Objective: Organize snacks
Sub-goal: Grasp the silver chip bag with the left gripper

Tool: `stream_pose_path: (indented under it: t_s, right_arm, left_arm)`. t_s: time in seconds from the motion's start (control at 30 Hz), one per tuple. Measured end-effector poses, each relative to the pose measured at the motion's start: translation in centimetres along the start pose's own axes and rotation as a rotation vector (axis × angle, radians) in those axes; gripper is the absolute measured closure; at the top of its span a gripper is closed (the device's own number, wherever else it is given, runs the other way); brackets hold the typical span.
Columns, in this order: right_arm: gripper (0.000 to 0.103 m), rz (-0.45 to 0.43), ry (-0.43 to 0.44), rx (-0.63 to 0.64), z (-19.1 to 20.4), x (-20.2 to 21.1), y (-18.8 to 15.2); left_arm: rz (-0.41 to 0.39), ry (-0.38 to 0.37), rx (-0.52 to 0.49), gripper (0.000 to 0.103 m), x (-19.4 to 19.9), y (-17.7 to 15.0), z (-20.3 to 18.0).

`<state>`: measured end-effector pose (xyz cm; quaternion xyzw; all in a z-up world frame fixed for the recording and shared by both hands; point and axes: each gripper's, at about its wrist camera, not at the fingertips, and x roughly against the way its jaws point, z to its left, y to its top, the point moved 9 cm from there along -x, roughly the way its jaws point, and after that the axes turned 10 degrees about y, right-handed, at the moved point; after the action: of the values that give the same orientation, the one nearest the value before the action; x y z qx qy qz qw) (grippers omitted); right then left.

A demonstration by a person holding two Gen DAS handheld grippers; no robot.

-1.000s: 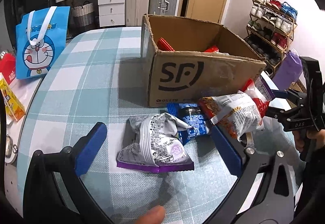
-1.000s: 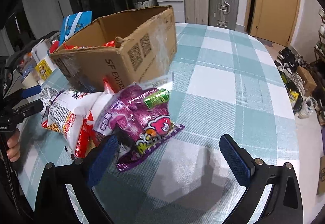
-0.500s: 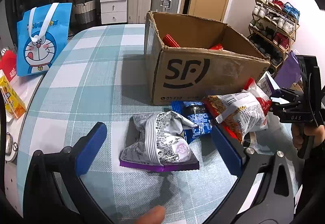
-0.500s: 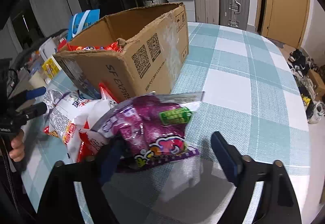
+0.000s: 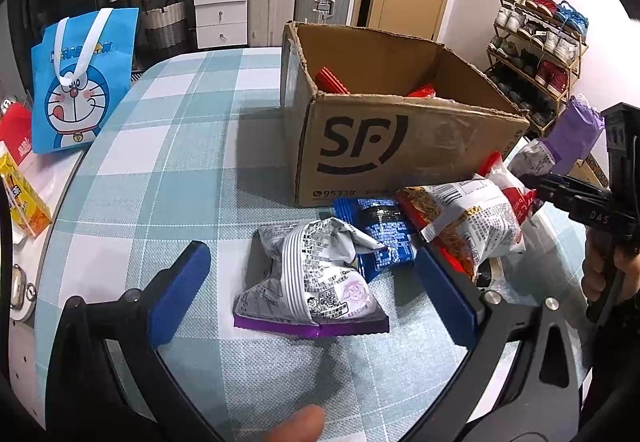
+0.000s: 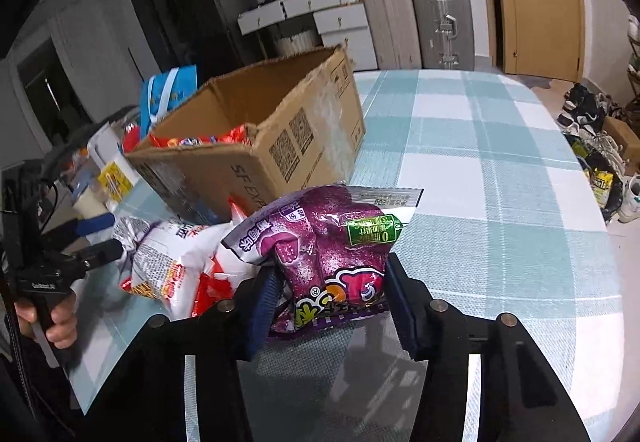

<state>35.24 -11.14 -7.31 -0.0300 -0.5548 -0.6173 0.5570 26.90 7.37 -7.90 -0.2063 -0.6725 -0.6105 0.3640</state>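
Between closing right hand-held gripper [image 6: 328, 296] fingers: purple snack bag [image 6: 332, 254], pads touching.

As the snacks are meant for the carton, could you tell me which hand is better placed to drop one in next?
Right. Its claw is closing around the purple snack bag, beside the cardboard box. The left claw is open, its pads clear of the silver bag.

Indoor light, moderately bright, from overhead. Soft shadows fell on the checked tablecloth [image 5: 168, 169] beside the cardboard box [image 5: 384, 153] and under the packets. Glare on tape across the box face. Strong fisheye bending; black vignette in the corners. Dim far left. Slight blur on the white packet [image 6: 172, 254] in the right view.
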Motion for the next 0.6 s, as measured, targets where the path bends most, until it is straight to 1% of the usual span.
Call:
stream_pose_path:
  t_s: [0.13, 0.2, 0.27, 0.37, 0.47, 0.5, 0.57, 0.6]
  right_arm:
    - [0.052, -0.031, -0.01, -0.003, 0.0, 1.3, 0.5]
    - [0.052, -0.071, 0.003, 0.009, 0.5, 2.2, 1.0]
    - [0.052, -0.101, -0.01, 0.022, 0.8, 3.1, 1.6]
    - [0.052, -0.134, 0.022, 0.011, 1.2, 4.2, 2.0]
    - [0.052, -0.153, 0.034, 0.011, 1.5, 5.0, 2.3]
    - [0.052, -0.153, 0.032, 0.015, 1.6, 5.1, 2.3]
    - [0.052, -0.155, 0.032, 0.02, 1.9, 5.2, 2.3]
    - [0.052, -0.157, 0.035, 0.021, 2.1, 5.3, 2.4]
  left_arm:
    - [0.014, 0.011, -0.002, 0.001, -0.4, -0.3, -0.1]
    - [0.024, 0.013, 0.002, 0.001, -0.8, -0.5, 0.0]
    - [0.043, 0.018, 0.009, 0.001, -1.3, -0.7, 0.3]
    - [0.072, 0.035, 0.034, 0.001, -2.0, -0.9, 1.0]
    - [0.106, 0.026, 0.052, 0.001, -2.8, -1.2, 1.3]
    - [0.109, 0.022, 0.059, 0.002, -2.9, -1.3, 1.4]
    - [0.116, -0.003, 0.066, 0.013, -3.1, -1.4, 1.4]
    - [0.125, -0.021, 0.067, 0.016, -3.3, -1.6, 1.3]
